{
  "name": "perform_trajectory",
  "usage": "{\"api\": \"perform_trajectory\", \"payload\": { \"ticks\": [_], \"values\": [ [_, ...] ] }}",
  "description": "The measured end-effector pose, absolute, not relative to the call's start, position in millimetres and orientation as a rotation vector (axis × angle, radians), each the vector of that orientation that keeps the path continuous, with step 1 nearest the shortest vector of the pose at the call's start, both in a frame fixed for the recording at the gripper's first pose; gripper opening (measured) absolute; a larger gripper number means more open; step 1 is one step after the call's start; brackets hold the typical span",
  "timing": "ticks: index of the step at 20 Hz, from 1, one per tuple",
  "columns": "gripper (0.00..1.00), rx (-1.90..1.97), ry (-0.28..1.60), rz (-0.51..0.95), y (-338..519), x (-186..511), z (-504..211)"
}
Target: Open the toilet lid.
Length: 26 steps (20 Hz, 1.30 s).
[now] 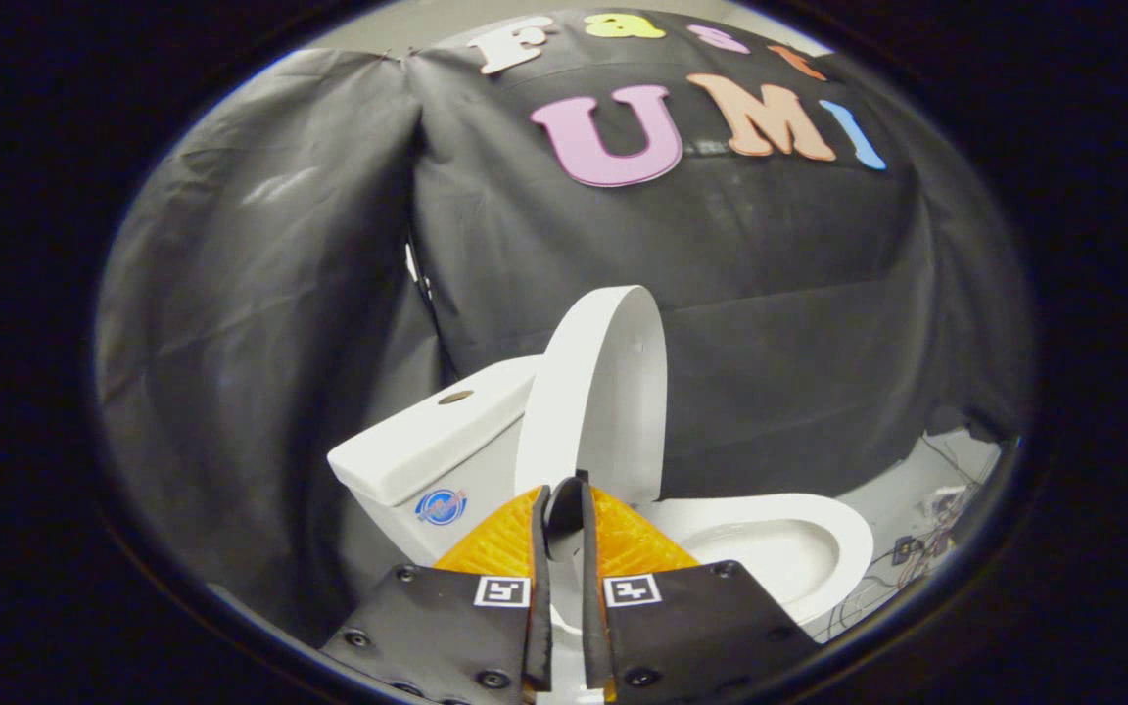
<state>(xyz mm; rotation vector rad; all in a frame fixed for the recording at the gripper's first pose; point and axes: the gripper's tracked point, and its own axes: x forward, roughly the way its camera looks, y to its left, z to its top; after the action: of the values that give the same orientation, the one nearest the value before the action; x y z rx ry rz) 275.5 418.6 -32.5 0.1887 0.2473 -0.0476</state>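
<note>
Toilet lid (603, 392) stands raised, near upright, at frame centre, its lower edge just ahead of the fingertips. Gripper (564, 494) at bottom centre: orange fingers (500, 543) almost closed, a narrow gap between them; whether they pinch the lid edge, cannot tell. Cistern (427, 441) left of lid. Open bowl (789, 548) to lower right. Wires (926, 539) on floor at far right.

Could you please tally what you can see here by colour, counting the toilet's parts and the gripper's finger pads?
White: 3, the raised toilet lid, the toilet tank, the toilet bowl.
Orange: 2, the finger pads of the hand-held gripper, nearly closed on the lid's lower edge.
Total: 5.
</note>
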Motion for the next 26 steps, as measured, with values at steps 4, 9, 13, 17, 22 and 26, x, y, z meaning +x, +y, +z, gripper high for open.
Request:
{"api": "perform_trajectory", "payload": {
  "ticks": [4, 9, 13, 17, 22, 26],
  "values": [
    [0.13, 0.152, 0.261, 0.006, 448, 292, -32],
    [0.13, 0.087, 0.283, 0.069, 477, 306, -31],
    [0.13, 0.063, 0.287, 0.090, 490, 312, -33],
    [0.13, 0.029, 0.286, 0.086, 493, 309, -29],
    [0.44, 0.064, 0.299, 0.166, 510, 312, -25],
    [0.66, 0.165, 0.187, 0.210, 515, 311, 19]
  ]
}}
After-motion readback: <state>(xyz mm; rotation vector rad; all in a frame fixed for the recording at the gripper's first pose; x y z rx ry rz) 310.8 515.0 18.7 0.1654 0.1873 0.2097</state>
